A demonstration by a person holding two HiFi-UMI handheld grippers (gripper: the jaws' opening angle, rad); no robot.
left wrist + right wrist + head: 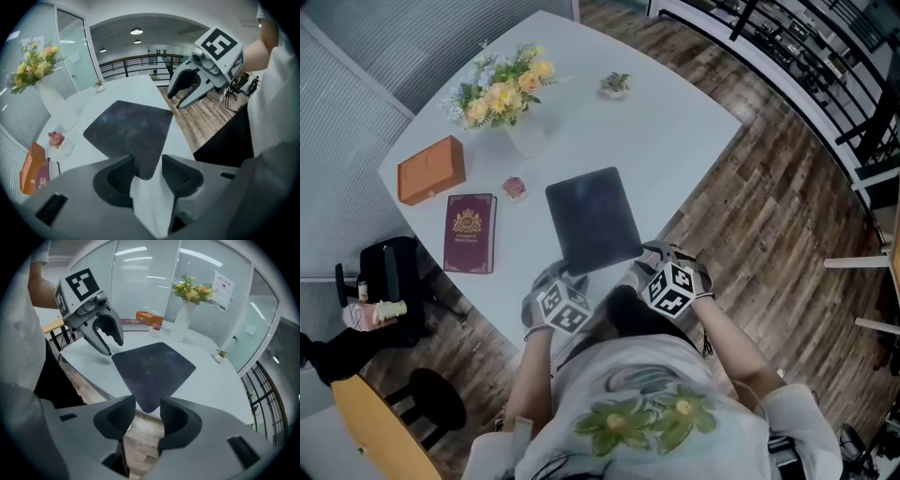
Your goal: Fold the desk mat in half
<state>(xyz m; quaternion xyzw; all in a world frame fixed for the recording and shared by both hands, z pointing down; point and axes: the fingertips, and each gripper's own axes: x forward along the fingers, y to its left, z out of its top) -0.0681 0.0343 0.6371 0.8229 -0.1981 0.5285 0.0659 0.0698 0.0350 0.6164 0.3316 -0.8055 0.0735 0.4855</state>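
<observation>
Just one desk mat [592, 218], two claws [111, 345] [178, 101].

The desk mat [592, 217] is a dark, near-black rectangle with rounded corners. It may be faintly mottled with blue, though the views are too soft to be sure. It lies flat and unfolded on the pale table [675, 141], turned slightly askew, its near short edge close to the table's front edge.

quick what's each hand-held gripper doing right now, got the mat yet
Left hand-held gripper: open, desk mat corner between its jaws, not gripped.
Right hand-held gripper: open, holding nothing.
</observation>
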